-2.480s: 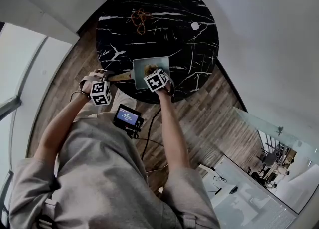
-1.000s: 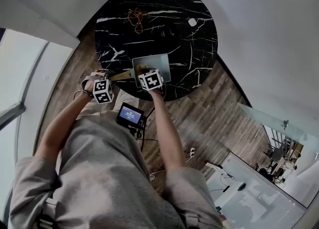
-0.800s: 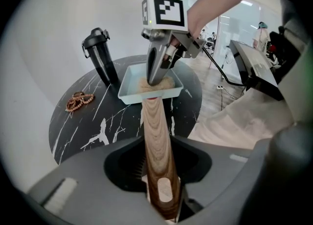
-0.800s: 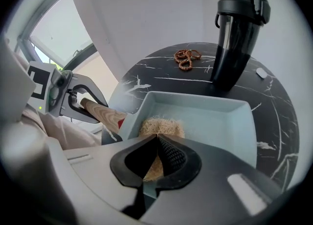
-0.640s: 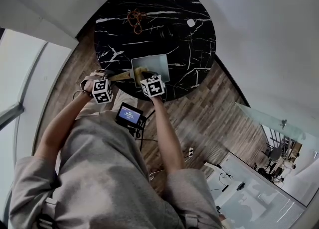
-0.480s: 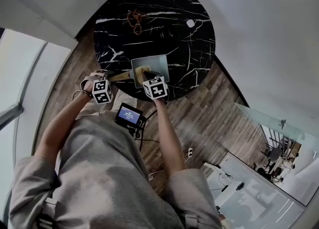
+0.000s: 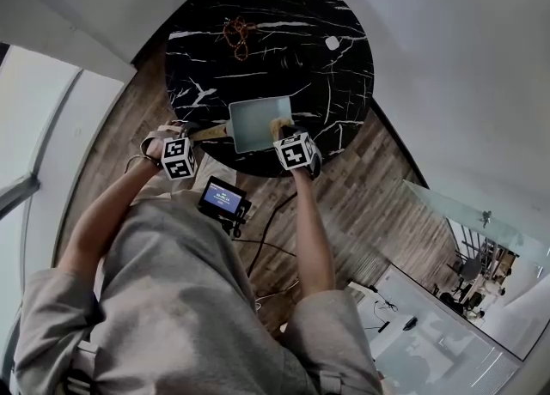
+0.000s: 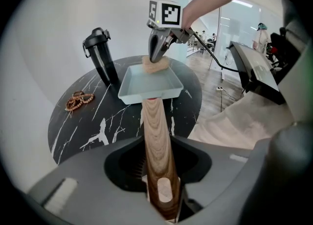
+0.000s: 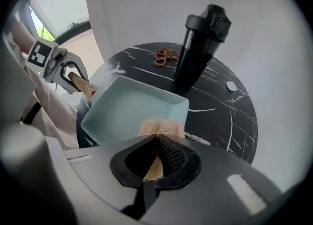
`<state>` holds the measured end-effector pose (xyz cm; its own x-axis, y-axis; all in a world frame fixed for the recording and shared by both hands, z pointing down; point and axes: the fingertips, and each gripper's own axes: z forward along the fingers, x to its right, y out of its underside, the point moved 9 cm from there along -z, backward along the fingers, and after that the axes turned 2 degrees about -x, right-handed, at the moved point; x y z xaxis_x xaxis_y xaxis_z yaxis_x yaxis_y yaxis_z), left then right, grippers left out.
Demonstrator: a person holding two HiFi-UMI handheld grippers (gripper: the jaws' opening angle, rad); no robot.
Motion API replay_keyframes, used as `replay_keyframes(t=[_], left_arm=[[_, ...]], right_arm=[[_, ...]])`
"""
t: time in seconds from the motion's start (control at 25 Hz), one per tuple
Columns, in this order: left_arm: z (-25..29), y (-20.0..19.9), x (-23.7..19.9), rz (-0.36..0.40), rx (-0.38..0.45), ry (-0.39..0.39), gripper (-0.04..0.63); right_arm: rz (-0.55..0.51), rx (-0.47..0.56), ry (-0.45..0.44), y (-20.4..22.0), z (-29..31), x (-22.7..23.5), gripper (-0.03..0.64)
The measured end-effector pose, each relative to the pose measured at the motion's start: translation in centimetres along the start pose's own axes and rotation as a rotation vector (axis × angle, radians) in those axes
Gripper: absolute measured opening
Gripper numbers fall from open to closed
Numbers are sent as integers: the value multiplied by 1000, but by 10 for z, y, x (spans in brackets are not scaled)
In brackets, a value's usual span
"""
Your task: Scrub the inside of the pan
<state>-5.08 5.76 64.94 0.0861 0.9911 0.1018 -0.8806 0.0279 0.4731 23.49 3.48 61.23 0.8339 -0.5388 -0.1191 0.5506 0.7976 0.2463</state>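
Pale blue square pan (image 7: 252,123) flat on round black marble table (image 7: 309,50), close to its near edge. Wooden handle (image 8: 155,141) clamped between jaws of left gripper (image 8: 157,182). Tan scrub pad (image 9: 160,126) pinched in tightly clenched right gripper (image 9: 156,140), at pan's right rim. Black bottle (image 9: 198,48) just behind pan; bead loop (image 7: 239,34) farther back.

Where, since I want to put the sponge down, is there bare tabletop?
Bare marble lies right of the pan, toward the small white piece, and left, between the beads and the pan's handle. Crowded: the near edge around the pan, and just beyond it, where the black bottle stands.
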Motion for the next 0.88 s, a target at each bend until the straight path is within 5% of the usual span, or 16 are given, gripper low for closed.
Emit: replay_keyframes(t=[0.88], left_arm=[[6,1,0,-18,-28,17,98]], right_arm=[[-34,-200,-92,-5,38,-35,20]])
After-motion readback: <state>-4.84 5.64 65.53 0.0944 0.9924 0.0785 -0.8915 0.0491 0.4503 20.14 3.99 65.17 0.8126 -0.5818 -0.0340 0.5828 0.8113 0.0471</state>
